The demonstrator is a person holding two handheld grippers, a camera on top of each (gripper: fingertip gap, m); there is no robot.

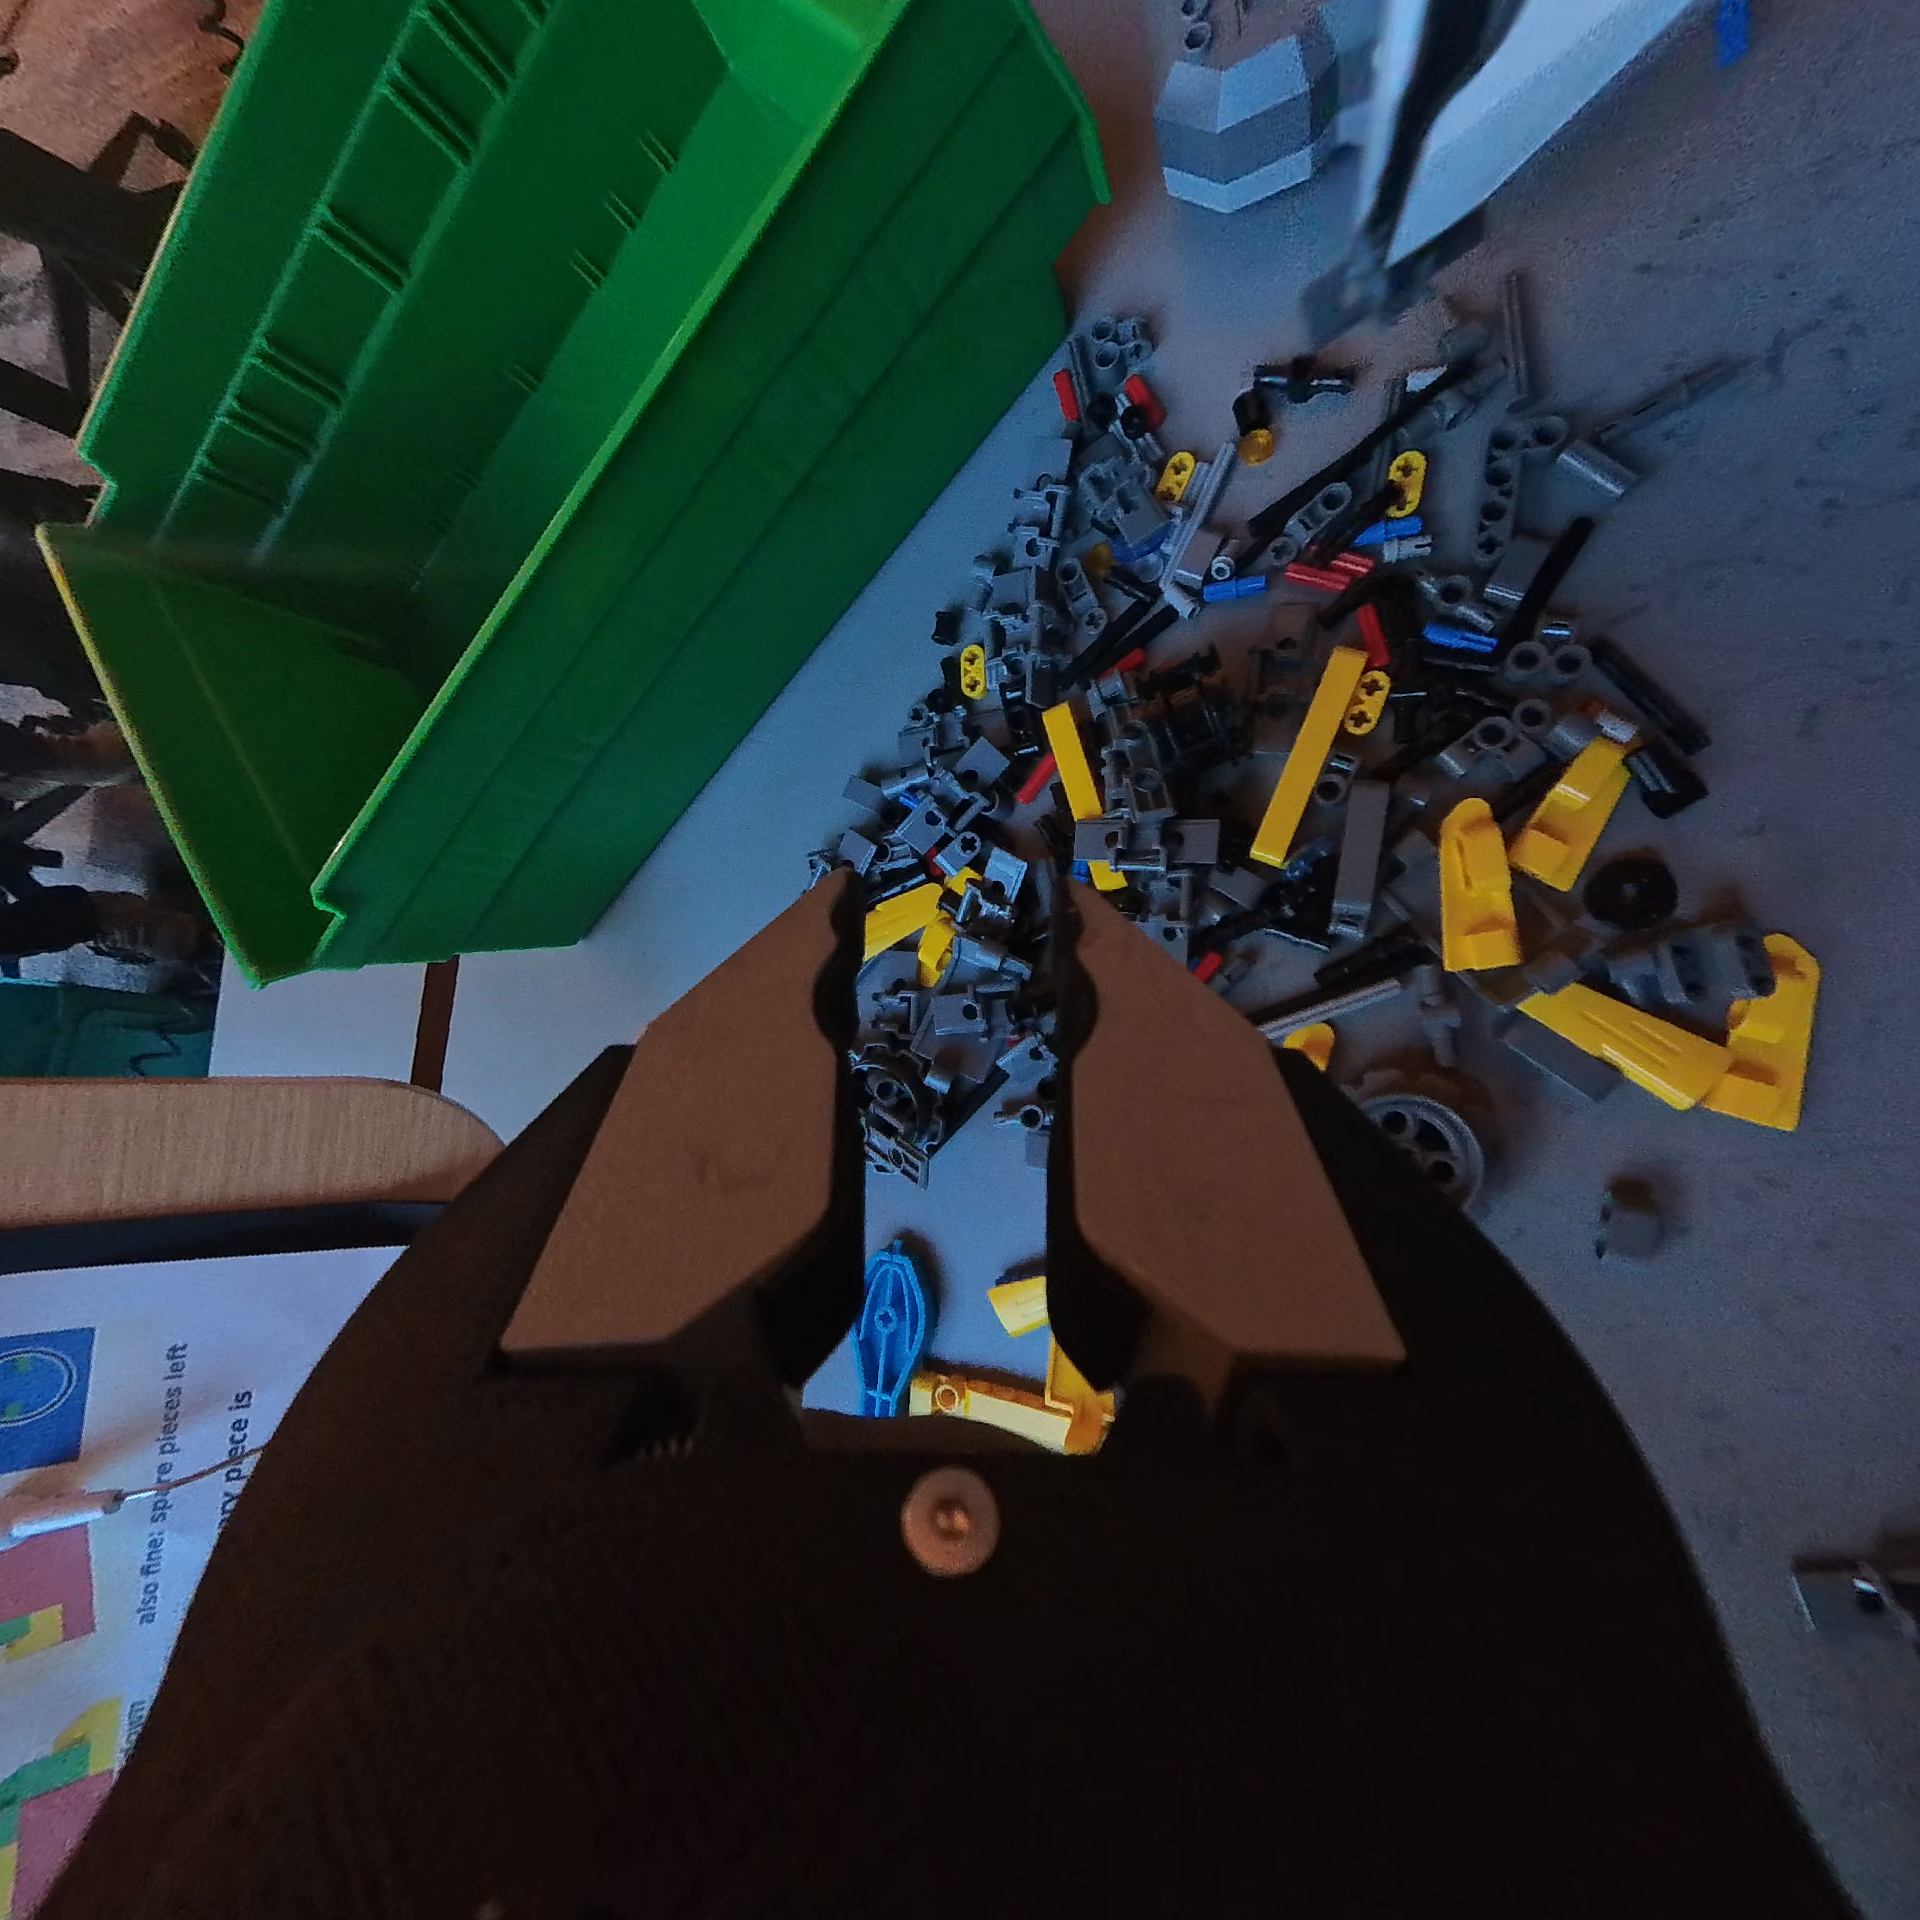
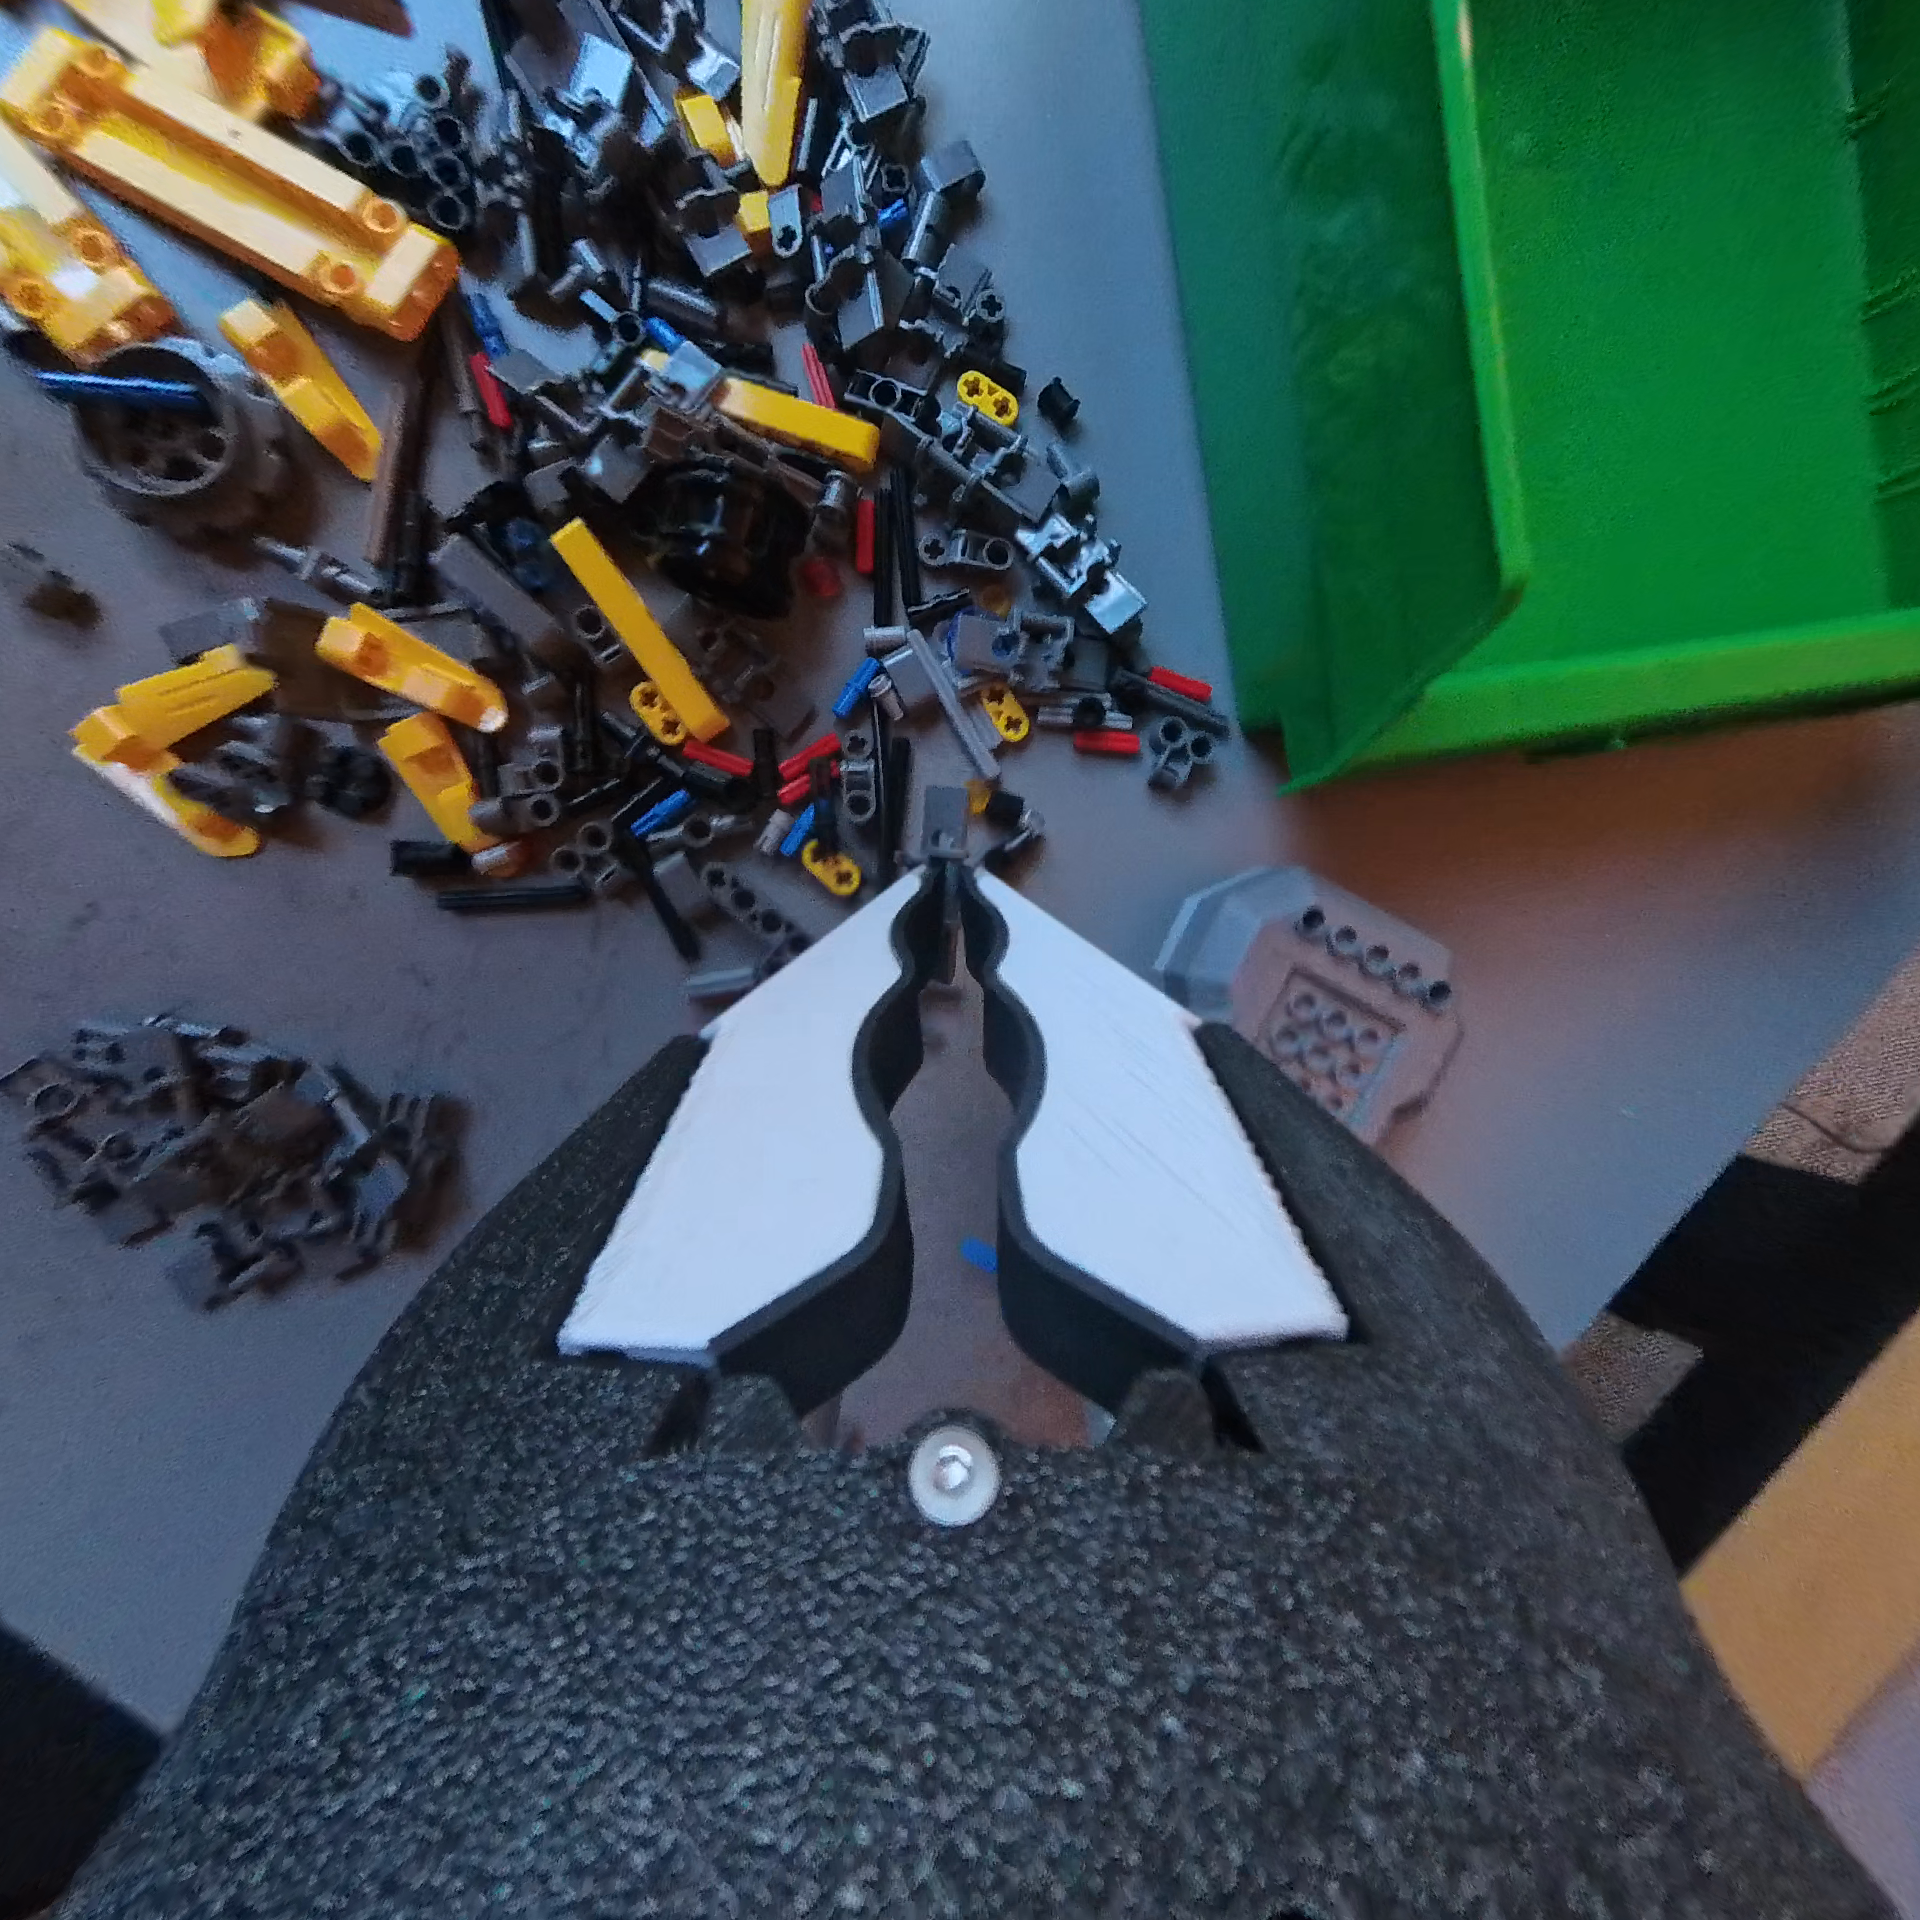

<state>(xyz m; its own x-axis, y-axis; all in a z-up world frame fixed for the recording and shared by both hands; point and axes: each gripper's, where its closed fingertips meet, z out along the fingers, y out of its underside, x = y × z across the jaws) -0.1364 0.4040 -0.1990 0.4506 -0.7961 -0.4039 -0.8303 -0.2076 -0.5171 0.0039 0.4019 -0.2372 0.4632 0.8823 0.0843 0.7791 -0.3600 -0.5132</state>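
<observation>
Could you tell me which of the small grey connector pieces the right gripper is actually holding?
The grey connector pinched at the right gripper fingertips, at the pile's near edge; the other grey pieces lie loose on the table.

A gray table (image 1: 1714, 1351) holds everything. A big pile of small building pieces (image 1: 1247, 727) lies on it, in the middle and right of the left wrist view. The pieces are gray, black, yellow, red and blue. A green bin (image 1: 582, 468) sits on the table at the upper left, just beside the pile. A gray angled block (image 1: 1242, 125) lies near the top. A gray wheel (image 1: 1423, 1132) rests at the pile's lower edge. In the right wrist view, a small heap of dark gray pieces (image 2: 229, 1143) lies apart at the left.
</observation>
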